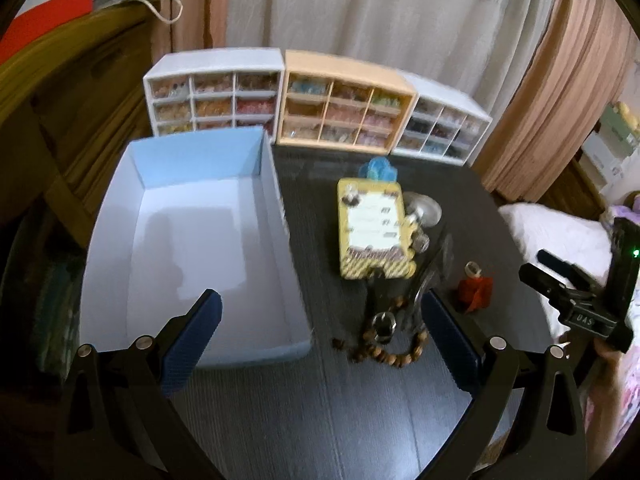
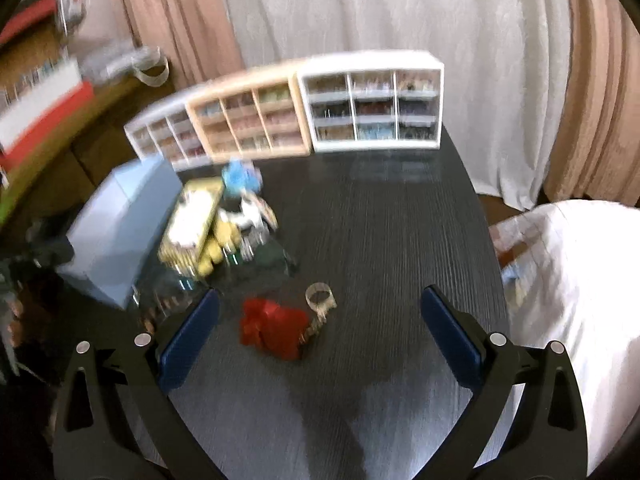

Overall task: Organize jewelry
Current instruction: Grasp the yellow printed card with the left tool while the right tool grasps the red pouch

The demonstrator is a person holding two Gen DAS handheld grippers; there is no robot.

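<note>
A pile of jewelry lies on the dark table (image 1: 320, 400): a yellow card of earrings (image 1: 374, 226), a blue trinket (image 1: 378, 168), a brown bead bracelet (image 1: 384, 346) and a red tassel charm (image 1: 474, 290). An empty light-blue box (image 1: 192, 248) stands to the left of the pile. My left gripper (image 1: 320, 344) hovers open above the box's near corner and the bracelet, holding nothing. My right gripper (image 2: 320, 340) is open over the red tassel charm (image 2: 274, 330) and its clear ring (image 2: 320, 296); it also shows at the right edge of the left wrist view (image 1: 560, 276).
Three small drawer cabinets, white (image 1: 214, 94), beige (image 1: 344, 108) and white (image 1: 442, 126), line the table's far edge, filled with beads. Curtains hang behind. A wooden cabinet (image 1: 60, 92) stands left. A white cushion (image 2: 568, 304) lies by the table's right edge.
</note>
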